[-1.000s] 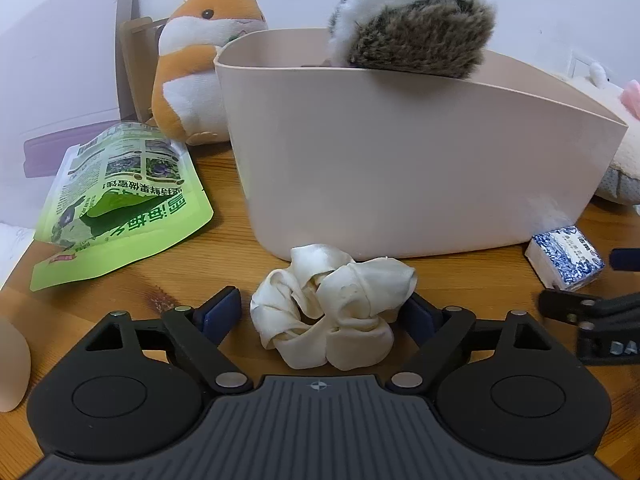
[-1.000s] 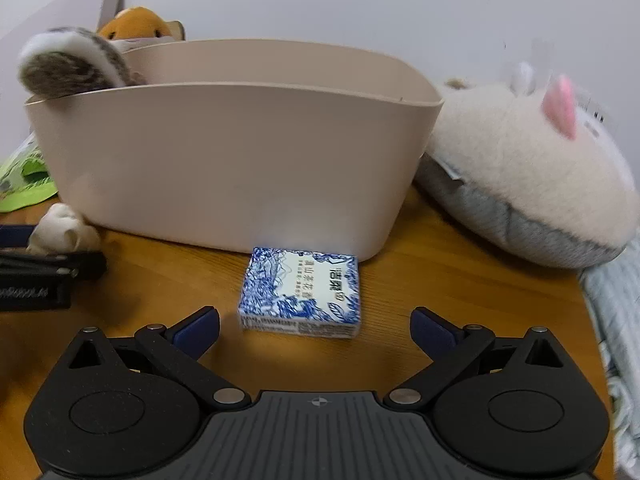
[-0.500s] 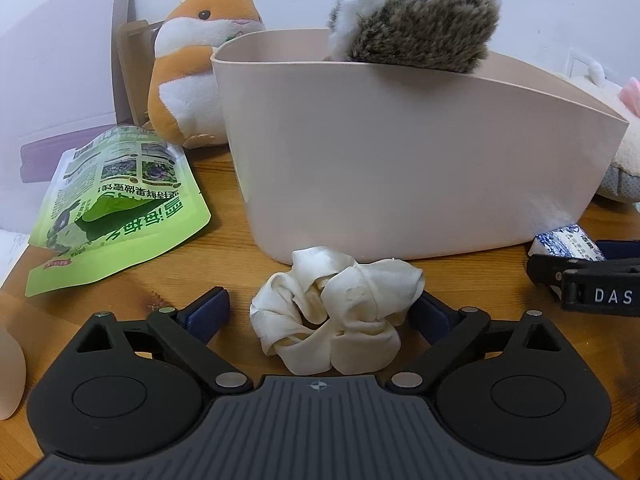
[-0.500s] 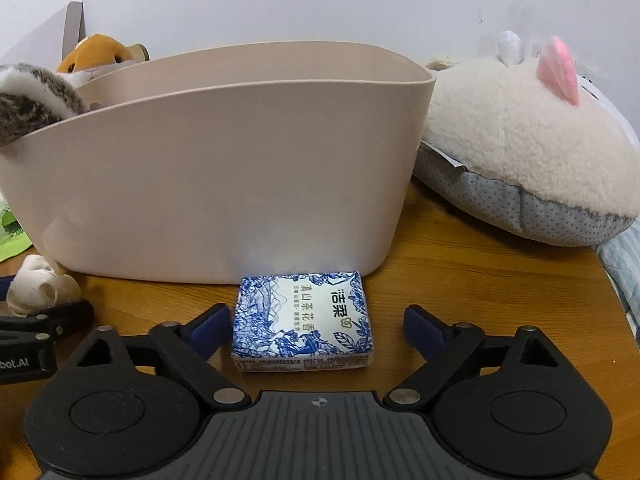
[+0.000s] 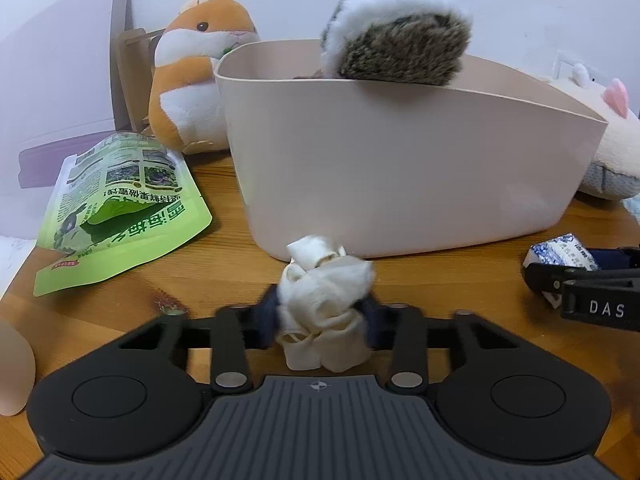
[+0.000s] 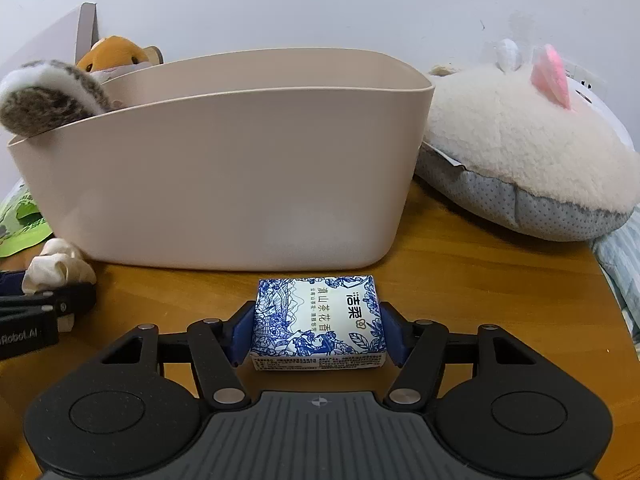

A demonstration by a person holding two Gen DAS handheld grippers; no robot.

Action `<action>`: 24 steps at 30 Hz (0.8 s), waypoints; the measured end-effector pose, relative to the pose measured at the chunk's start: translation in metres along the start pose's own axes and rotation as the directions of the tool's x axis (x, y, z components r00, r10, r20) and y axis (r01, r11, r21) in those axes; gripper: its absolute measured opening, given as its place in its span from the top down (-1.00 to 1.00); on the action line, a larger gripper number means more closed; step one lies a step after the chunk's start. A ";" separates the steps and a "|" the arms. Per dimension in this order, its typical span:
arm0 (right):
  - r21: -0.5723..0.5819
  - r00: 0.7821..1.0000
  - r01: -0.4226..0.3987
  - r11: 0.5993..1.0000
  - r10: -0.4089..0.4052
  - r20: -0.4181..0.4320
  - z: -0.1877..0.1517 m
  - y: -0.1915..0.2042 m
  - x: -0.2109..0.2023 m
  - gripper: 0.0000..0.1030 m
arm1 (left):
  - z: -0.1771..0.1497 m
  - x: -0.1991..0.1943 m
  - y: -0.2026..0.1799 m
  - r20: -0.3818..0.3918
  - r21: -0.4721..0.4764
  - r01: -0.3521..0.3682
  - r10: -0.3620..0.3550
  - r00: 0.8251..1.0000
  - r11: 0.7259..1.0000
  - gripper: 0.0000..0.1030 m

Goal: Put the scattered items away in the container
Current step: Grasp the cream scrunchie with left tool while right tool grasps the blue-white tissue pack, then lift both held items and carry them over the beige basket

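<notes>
Between left gripper point(image 5: 322, 322) closing jaws: scrunchie point(image 5: 324, 300), squeezed by pads.

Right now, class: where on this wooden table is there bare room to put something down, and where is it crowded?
Bare wood lies right of the tissue pack, between the beige container and the table's near edge, below the white plush. A smaller patch sits between green pouch and scrunchie. Along the container's front it is crowded.

The beige container point(image 6: 224, 176) stood as a tall wall directly ahead of both grippers, its right half open inside. A furry grey plush point(image 5: 394, 46) overhung its left rim; a white plush point(image 6: 528, 148) crowded the right flank.
</notes>
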State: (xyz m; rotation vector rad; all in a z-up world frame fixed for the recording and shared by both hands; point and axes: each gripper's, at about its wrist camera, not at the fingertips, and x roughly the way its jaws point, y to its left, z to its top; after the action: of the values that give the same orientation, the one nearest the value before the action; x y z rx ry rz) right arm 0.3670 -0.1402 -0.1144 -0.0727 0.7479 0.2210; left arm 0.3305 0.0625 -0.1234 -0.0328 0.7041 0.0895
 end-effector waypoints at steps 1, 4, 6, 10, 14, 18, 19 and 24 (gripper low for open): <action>-0.001 1.000 -0.001 1.000 0.001 -0.001 -0.001 0.000 -0.002 -0.18 | 0.000 -0.001 -0.001 -0.001 0.002 0.002 -0.002 1.000 1.000 0.49; -0.002 1.000 -0.003 1.000 0.003 -0.006 -0.005 0.001 -0.007 -0.17 | -0.002 -0.005 -0.001 -0.006 -0.005 0.011 -0.011 1.000 1.000 0.64; 0.007 1.000 -0.009 1.000 0.009 -0.009 -0.006 -0.001 -0.011 -0.17 | -0.004 -0.008 -0.001 -0.009 -0.005 0.018 -0.019 1.000 1.000 0.67; 0.025 1.000 -0.014 1.000 0.014 -0.010 -0.008 -0.003 -0.018 -0.17 | -0.007 -0.019 -0.002 -0.005 -0.001 0.029 -0.029 1.000 1.000 0.69; 0.007 1.000 -0.014 1.000 0.014 0.009 -0.010 -0.002 -0.033 -0.17 | -0.007 -0.038 -0.004 0.019 0.025 0.030 -0.031 0.999 0.999 0.69; -0.034 0.999 -0.023 0.999 0.024 0.043 -0.009 0.003 -0.059 -0.17 | -0.005 -0.061 -0.006 0.036 0.039 0.045 -0.046 0.998 0.998 0.69; -0.044 0.998 -0.026 0.999 0.029 0.050 -0.007 0.006 -0.065 -0.17 | -0.003 -0.068 -0.006 0.044 0.047 0.045 -0.047 0.998 0.998 0.69; -0.106 0.993 -0.034 0.994 0.045 0.107 -0.002 0.010 -0.109 -0.17 | 0.006 -0.101 -0.008 0.078 0.072 0.062 -0.067 0.995 0.995 0.69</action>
State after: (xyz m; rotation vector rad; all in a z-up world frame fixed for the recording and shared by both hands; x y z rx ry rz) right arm 0.2859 -0.1495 -0.0413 -0.1439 0.6292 0.2993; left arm 0.2586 0.0479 -0.0534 0.0149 0.6248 0.0041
